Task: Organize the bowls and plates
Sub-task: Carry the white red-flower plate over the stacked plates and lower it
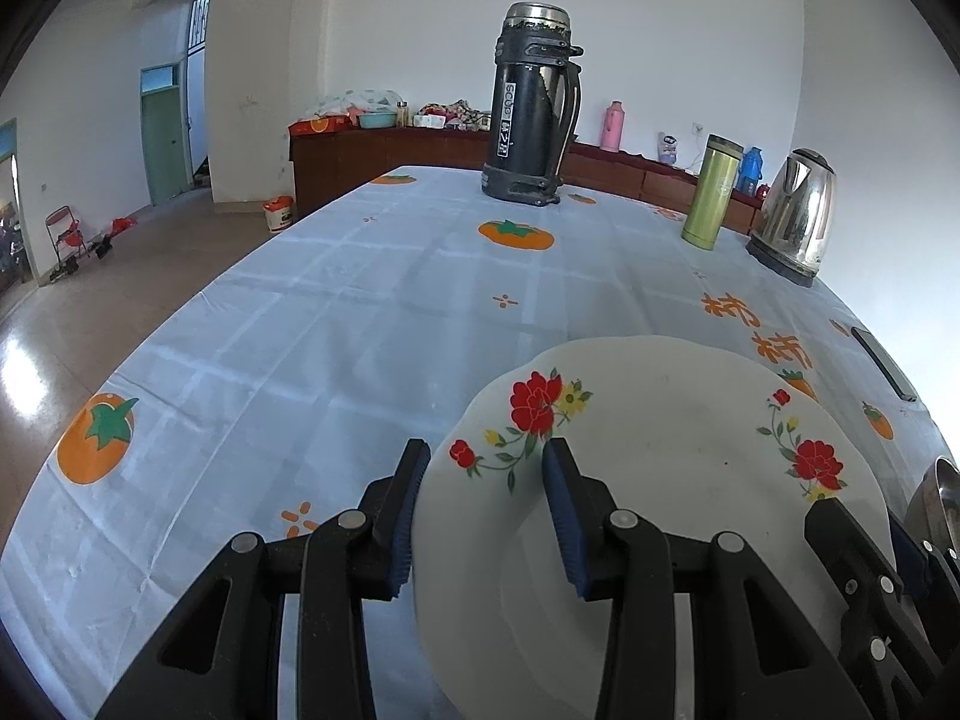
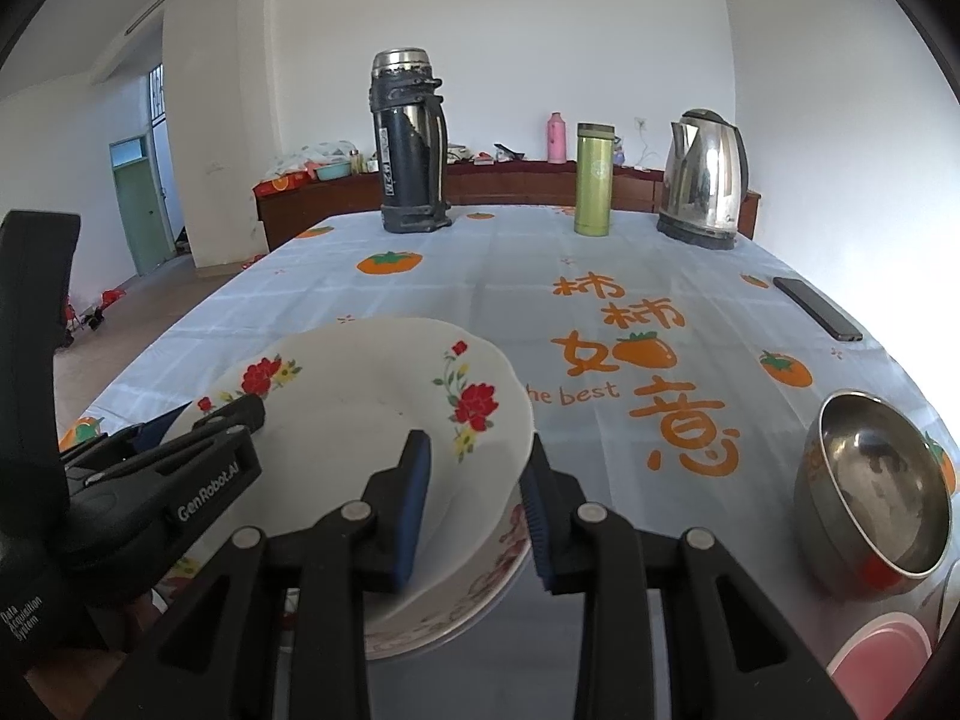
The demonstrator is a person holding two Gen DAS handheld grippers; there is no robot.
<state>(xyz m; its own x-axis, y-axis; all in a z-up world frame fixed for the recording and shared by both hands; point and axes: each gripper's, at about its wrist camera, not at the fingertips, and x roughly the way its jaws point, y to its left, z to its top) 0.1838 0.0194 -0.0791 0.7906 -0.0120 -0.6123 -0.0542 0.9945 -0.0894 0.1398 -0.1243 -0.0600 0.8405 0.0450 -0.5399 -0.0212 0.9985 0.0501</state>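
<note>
A white plate with red flowers (image 1: 660, 450) lies tilted on top of a second plate with a pink flower rim (image 2: 492, 564); it also shows in the right wrist view (image 2: 360, 408). My left gripper (image 1: 486, 516) is open, its jaws astride the plate's left rim. My right gripper (image 2: 474, 516) is open, its jaws astride the right rim of both plates. A steel bowl (image 2: 876, 486) stands to the right, partly seen in the left wrist view (image 1: 942, 504).
On the persimmon tablecloth (image 1: 300, 330) stand a black thermos (image 1: 531, 102), a green flask (image 1: 711, 192) and a steel kettle (image 1: 795, 216) at the far side. A phone (image 2: 816, 307) lies at the right. A pink-and-white dish (image 2: 882, 654) sits at the bottom right.
</note>
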